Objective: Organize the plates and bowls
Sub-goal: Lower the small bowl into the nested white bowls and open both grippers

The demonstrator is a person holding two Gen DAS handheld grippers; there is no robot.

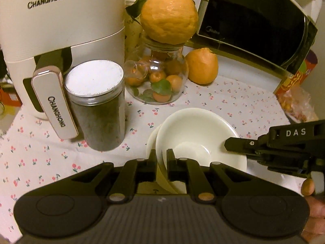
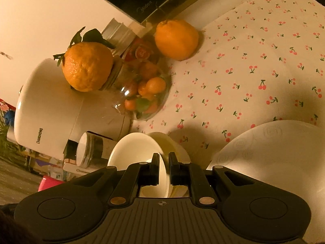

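Note:
A white bowl (image 1: 200,130) sits nested on another white dish (image 1: 151,140) on the cherry-print cloth. My left gripper (image 1: 161,153) is shut on the bowl's near rim. My right gripper (image 1: 235,142) comes in from the right and reaches over the bowl's right rim. In the right wrist view my right gripper (image 2: 163,156) is shut on the rim of the white bowl (image 2: 134,150), with the second dish (image 2: 172,146) behind it. A white plate (image 2: 274,152) lies at the lower right.
A white Changhong appliance (image 1: 61,30) stands at the left with a dark lidded jar (image 1: 97,105) in front. A glass jar of small oranges (image 1: 158,77) carries a big orange (image 1: 168,14). Another orange (image 1: 202,66) and a microwave (image 1: 254,18) stand behind. A snack bag (image 1: 294,99) lies right.

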